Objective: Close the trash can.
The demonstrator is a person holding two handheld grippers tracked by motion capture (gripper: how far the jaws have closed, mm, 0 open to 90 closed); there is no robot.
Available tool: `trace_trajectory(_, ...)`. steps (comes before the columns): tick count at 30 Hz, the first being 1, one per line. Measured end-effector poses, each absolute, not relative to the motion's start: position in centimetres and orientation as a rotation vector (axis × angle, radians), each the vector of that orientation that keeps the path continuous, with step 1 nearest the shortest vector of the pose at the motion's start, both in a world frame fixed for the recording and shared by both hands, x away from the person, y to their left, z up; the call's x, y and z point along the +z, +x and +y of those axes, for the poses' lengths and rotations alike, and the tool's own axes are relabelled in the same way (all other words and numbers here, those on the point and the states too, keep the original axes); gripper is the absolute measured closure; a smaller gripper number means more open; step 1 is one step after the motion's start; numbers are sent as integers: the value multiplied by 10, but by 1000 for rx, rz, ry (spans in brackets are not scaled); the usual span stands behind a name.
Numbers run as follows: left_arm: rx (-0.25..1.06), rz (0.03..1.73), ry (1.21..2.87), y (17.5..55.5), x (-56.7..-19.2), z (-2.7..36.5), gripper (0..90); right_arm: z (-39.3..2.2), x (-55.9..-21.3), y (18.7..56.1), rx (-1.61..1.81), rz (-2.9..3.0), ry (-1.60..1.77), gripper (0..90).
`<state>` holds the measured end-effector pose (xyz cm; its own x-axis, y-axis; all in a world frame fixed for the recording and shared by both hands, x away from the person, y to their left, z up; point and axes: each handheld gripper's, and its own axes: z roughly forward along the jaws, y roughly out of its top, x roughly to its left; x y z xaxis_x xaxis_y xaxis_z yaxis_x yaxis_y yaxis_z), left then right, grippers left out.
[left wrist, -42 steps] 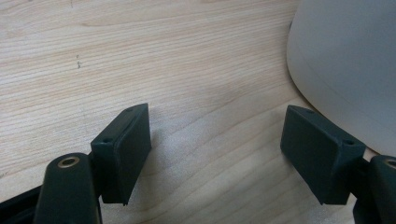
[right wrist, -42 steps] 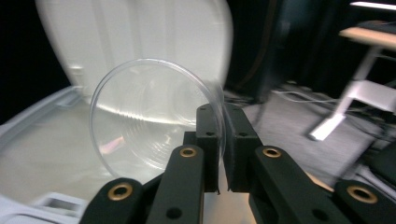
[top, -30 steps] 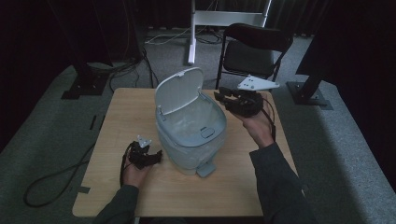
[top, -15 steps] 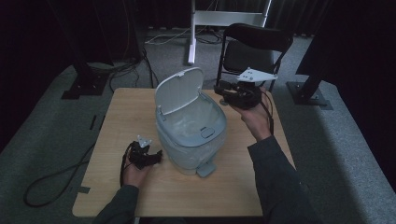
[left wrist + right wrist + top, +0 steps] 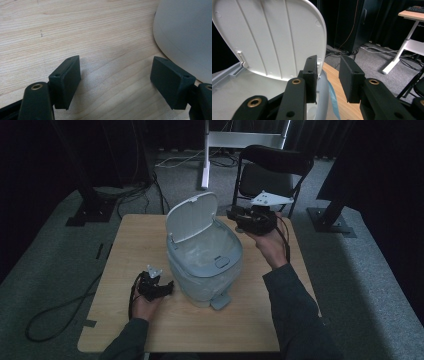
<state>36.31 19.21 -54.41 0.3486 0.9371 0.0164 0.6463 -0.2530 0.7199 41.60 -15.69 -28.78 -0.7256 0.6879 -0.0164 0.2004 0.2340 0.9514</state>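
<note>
My work here centres on the grey bin standing in the middle of the high view on the wooden bench, its white lid swung up and leaning toward the upper left of the frame, so the opening step looks done to me. Inside I see a pale plastic liner and nothing else that I can make out; a blue edge of it hangs over the rim in the right gripper view. My right hand-held gripper sits at the upper right of the bin, level with the lid's free edge; its jaws are parted about halfway with a clear gap between them, and I cannot tell whether one pad touches the lid edge, though nothing is clamped. What I judge remains is either shutting the lid or dealing with the liner. My left hand-held gripper rests low on the bench just beside the bin's lower left wall, jaws spread wide and empty
</note>
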Motion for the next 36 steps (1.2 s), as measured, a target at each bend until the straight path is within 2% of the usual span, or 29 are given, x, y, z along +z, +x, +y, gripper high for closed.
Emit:
trace_trajectory(12, 603, 1374, 1994, 363, -544, 192, 243, -150, -285, 425, 1515, 2072, 820, 717)
trace_trajectory(20, 603, 1374, 1994, 363, -544, 192, 243, -145, -278, 430, 1556, 2070, 824, 798)
trace_trajectory(29, 603, 1374, 1995, 363, -544, 192, 243, -139, -270, 432, 1562, 2065, 811, 813)
trace_trajectory(36, 603, 1374, 1995, 363, -544, 192, 243, -137, -264, 431, 1586, 2016, 829, 883)
